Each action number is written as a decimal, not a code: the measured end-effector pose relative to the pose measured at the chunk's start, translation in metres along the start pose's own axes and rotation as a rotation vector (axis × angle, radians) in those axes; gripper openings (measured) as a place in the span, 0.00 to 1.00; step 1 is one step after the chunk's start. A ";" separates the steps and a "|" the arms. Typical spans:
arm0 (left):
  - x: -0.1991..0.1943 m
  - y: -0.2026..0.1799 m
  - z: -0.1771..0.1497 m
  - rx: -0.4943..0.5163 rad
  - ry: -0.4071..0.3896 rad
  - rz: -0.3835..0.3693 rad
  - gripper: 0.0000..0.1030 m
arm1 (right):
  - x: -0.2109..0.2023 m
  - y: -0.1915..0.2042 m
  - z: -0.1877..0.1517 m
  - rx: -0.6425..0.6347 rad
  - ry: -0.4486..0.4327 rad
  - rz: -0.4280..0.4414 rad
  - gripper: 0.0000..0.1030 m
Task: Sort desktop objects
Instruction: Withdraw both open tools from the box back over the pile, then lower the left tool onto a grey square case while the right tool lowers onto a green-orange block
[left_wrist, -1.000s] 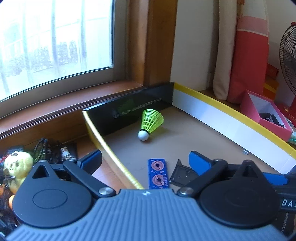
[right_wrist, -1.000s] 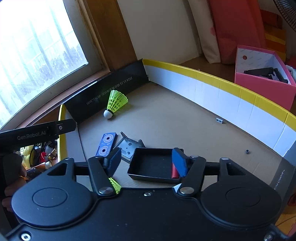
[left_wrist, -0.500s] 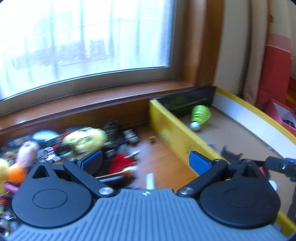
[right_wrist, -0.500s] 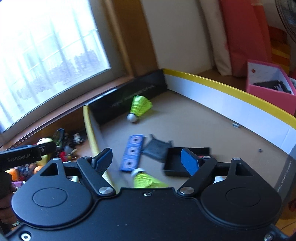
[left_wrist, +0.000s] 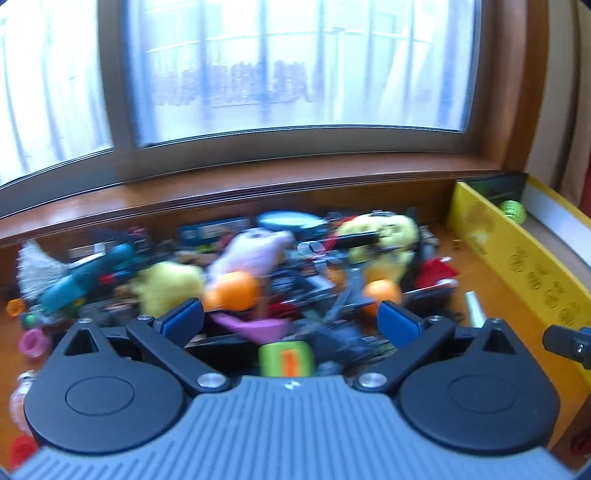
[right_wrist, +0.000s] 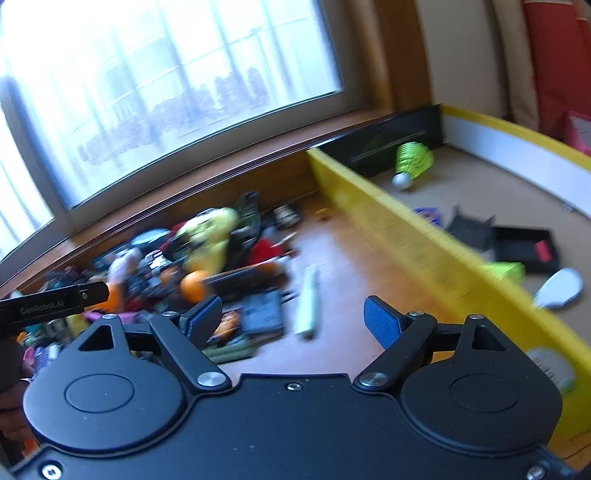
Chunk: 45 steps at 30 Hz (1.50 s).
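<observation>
Left wrist view: a wooden desktop (left_wrist: 480, 266) runs under a wide window (left_wrist: 295, 74) with a brown sill. A blurred heap of small objects (left_wrist: 258, 266) covers the far middle: yellow plush toys (left_wrist: 384, 236), orange balls (left_wrist: 236, 291), a green block (left_wrist: 286, 358) nearest the camera. The left gripper (left_wrist: 290, 319) hangs above this heap with its jaws spread wide and nothing between them. At the right edge stands the yellow wall of a cardboard tray (left_wrist: 524, 266).

Right wrist view: the right gripper (right_wrist: 293, 317) has just been opening its jaws, which stand wide and empty over bare wood, a white tube (right_wrist: 308, 302) just beyond them. Only here does the tray floor show: a green shuttlecock (right_wrist: 412, 162) in the far corner, a black box (right_wrist: 524, 247), a second shuttlecock (right_wrist: 506, 271) by the yellow wall (right_wrist: 417, 236). Bare wood lies between heap and wall.
</observation>
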<state>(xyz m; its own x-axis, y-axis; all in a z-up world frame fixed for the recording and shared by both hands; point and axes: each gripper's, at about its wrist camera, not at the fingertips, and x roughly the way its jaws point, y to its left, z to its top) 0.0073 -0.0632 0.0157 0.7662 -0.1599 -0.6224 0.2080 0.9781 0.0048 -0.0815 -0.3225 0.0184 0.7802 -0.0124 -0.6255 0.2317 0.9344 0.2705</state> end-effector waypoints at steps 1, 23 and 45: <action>-0.004 0.011 -0.003 -0.007 0.000 0.015 1.00 | 0.000 0.010 -0.005 -0.004 0.005 0.010 0.82; -0.043 0.173 -0.065 -0.269 0.052 0.359 1.00 | 0.091 0.199 -0.039 -0.316 0.212 0.378 0.85; -0.018 0.162 -0.067 -0.074 0.080 0.005 1.00 | 0.103 0.207 -0.075 -0.281 0.227 0.223 0.65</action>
<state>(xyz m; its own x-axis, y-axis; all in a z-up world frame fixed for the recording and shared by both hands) -0.0138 0.1072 -0.0244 0.7155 -0.1469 -0.6830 0.1567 0.9865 -0.0479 0.0028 -0.1037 -0.0447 0.6379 0.2505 -0.7282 -0.1205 0.9664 0.2269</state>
